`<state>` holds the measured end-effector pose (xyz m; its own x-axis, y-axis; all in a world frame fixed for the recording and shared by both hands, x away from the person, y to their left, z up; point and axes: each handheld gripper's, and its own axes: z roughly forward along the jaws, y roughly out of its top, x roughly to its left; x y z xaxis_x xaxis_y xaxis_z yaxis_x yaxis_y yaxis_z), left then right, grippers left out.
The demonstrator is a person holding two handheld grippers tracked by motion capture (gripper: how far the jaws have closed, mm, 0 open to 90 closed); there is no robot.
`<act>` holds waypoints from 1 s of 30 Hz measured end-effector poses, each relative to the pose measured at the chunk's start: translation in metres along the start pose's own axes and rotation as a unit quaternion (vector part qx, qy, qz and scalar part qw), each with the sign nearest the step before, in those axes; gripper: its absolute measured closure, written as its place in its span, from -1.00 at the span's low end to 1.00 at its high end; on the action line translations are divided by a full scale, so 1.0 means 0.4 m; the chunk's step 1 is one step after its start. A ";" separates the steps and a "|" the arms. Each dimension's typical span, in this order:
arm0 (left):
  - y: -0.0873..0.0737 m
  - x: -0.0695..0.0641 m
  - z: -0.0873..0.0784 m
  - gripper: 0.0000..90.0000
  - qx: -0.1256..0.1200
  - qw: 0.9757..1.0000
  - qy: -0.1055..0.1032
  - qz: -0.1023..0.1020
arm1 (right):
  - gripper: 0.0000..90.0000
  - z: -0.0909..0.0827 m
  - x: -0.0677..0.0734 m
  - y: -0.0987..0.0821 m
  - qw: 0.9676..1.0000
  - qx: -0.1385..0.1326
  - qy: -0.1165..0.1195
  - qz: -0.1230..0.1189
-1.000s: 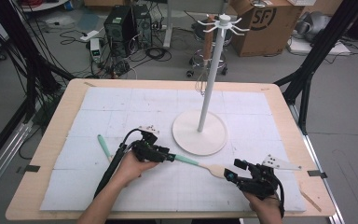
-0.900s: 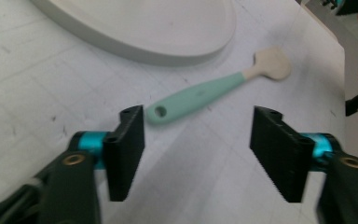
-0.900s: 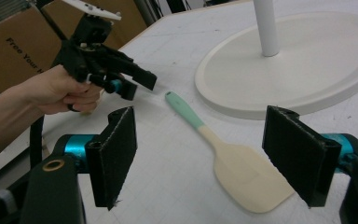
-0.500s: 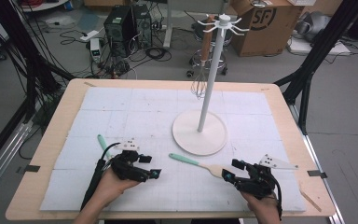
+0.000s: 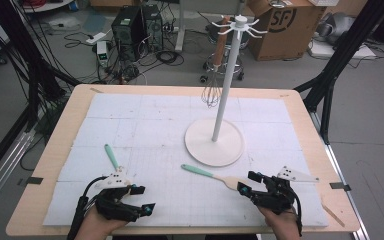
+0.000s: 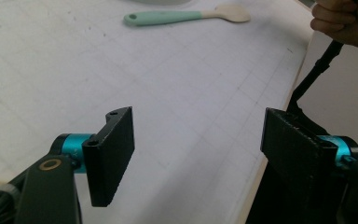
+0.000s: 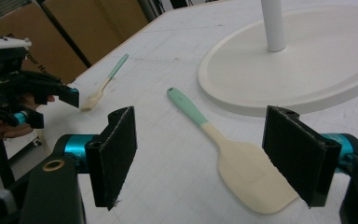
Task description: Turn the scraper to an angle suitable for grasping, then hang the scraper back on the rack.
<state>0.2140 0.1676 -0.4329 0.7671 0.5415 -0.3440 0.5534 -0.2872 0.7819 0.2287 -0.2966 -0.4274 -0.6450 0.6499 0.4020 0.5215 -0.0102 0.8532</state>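
A spatula (image 5: 207,173) with a teal handle and a cream blade lies flat on the white mat in front of the stand's round base (image 5: 215,142). My right gripper (image 5: 247,182) stands open at the blade end; the blade (image 7: 251,172) lies on the mat just ahead of the jaws, untouched. My left gripper (image 5: 144,198) is near the front edge at the left, well away from the spatula (image 6: 186,16). Its jaws have just been opening and hold nothing. A second teal-handled spoon (image 5: 111,156) lies just behind the left gripper.
A white pole (image 5: 227,80) rises from the base to hook arms, with a whisk (image 5: 211,92) hanging at the far side. The mat covers most of the wooden table (image 5: 65,135). Cartons, computers and cables sit on the floor beyond.
My left gripper let go of the spatula's teal handle and drew back left toward the front edge. The spatula stays on the mat. The right gripper kept still.
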 end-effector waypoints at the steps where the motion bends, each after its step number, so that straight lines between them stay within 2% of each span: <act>1: -0.008 0.001 -0.007 -0.41 0.002 1.000 0.001 -0.003 | -0.44 0.001 0.000 0.000 1.000 -0.001 0.000 -0.001; 6: -0.012 0.007 -0.019 -0.41 -0.002 1.000 0.005 -0.003 | -0.44 0.011 0.004 0.001 1.000 0.004 0.002 -0.002; 11: -0.006 0.002 -0.019 -0.41 -0.008 1.000 -0.001 -0.002 | -0.43 0.033 0.015 0.005 1.000 0.018 0.010 -0.007; 15: 0.001 -0.003 -0.017 -0.41 -0.011 1.000 -0.007 -0.002 | -0.23 0.077 0.021 0.029 0.999 0.045 0.023 -0.012; 18: 0.002 -0.002 -0.013 -0.42 -0.010 1.000 -0.011 -0.002 | -0.22 0.132 0.022 0.048 0.996 0.088 0.032 -0.008; 21: 0.001 -0.002 -0.009 -0.42 -0.009 1.000 -0.013 -0.004 | -0.18 0.188 0.019 0.059 0.989 0.141 0.031 -0.018; 23: 0.001 -0.003 -0.008 -0.42 -0.006 1.000 -0.016 -0.003 | -0.08 0.215 0.014 0.063 0.986 0.164 0.026 -0.027; 26: -0.001 -0.005 -0.006 -0.42 -0.006 1.000 -0.019 -0.003 | 0.01 0.241 0.006 0.066 0.981 0.189 0.015 -0.036; 30: -0.002 -0.005 -0.006 -0.42 -0.006 1.000 -0.021 -0.006 | 0.09 0.256 -0.012 0.065 0.979 0.200 0.008 -0.030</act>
<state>0.2111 0.1688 -0.4316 0.7743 0.5100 -0.3746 0.5579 -0.2709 0.7844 0.3027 -0.2221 -0.4414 -0.6880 0.6281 0.3635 0.6575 0.3274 0.6787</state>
